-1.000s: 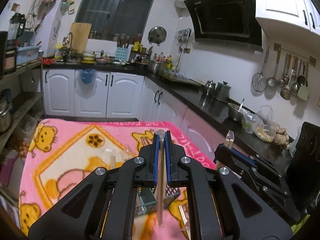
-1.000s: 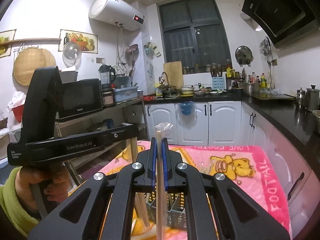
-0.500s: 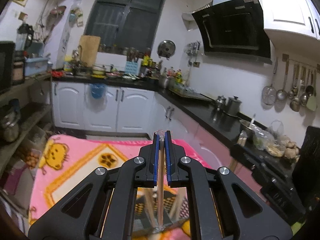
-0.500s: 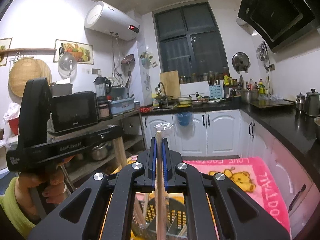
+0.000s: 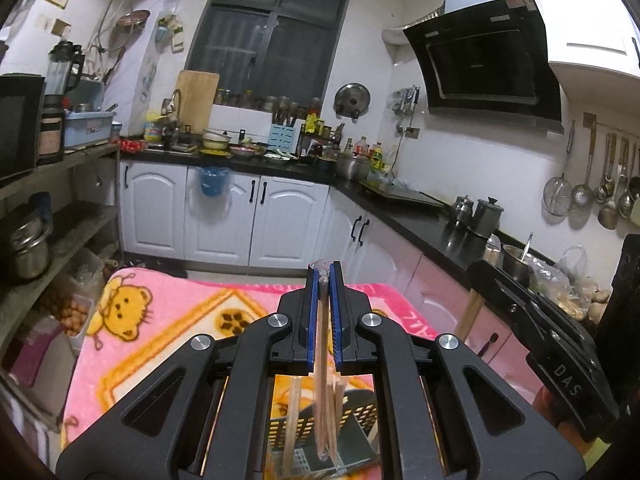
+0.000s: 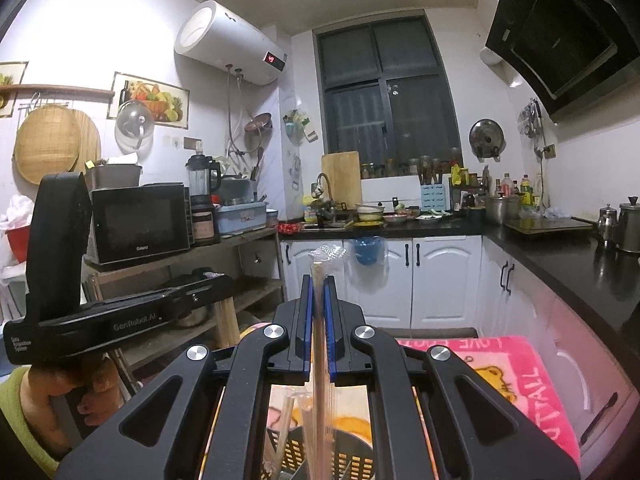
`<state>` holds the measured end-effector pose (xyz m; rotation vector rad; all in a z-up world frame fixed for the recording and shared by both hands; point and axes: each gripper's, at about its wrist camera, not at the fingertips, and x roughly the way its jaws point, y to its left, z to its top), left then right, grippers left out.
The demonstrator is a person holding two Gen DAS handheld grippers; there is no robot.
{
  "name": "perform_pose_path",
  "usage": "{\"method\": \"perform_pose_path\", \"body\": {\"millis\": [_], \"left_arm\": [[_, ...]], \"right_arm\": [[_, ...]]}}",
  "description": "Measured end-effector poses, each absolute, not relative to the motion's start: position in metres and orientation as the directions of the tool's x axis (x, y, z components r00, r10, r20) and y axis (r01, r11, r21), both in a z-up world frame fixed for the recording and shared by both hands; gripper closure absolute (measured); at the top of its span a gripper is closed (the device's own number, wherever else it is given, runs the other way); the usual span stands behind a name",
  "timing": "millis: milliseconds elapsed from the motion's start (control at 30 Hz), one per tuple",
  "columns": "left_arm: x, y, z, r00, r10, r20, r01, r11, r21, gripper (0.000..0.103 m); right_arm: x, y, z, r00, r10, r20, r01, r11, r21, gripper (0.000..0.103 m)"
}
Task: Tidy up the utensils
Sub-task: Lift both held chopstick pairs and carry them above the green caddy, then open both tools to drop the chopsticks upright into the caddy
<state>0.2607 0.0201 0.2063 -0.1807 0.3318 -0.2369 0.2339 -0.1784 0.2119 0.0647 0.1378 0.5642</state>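
A table covered by a pink bear-print blanket [image 5: 160, 320] stands in a kitchen with white cabinets [image 5: 224, 216] under a black worktop [image 5: 420, 224] that turns a corner below the dark window [image 5: 272, 40]. The left gripper [image 5: 325, 276] is clenched on wrapped chopsticks [image 5: 322, 360], hanging over the black basket [image 5: 356, 416] at the blanket's near edge. The right gripper [image 6: 319, 288] grasps another wrapped pair of chopsticks [image 6: 319, 380] above the same basket. A microwave [image 6: 140, 224] sits on a wooden shelf to the left.
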Motion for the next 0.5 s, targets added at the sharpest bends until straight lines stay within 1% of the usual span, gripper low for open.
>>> {"method": "perform_pose_path", "body": {"millis": [233, 500], "left_arm": [[0.269, 0.030, 0.186, 0.915, -0.242, -0.323, 0.168, 0.956, -0.241, 0.100], [0.272, 0.030, 0.171, 0.912, -0.234, -0.336, 0.160, 0.959, -0.234, 0.100]], "right_arm": [[0.244, -0.166, 0.196, 0.826, 0.552, -0.113, -0.544, 0.834, 0.094, 0.097], [0.254, -0.161, 0.174, 0.825, 0.550, -0.127, -0.544, 0.835, 0.081, 0.097]]}}
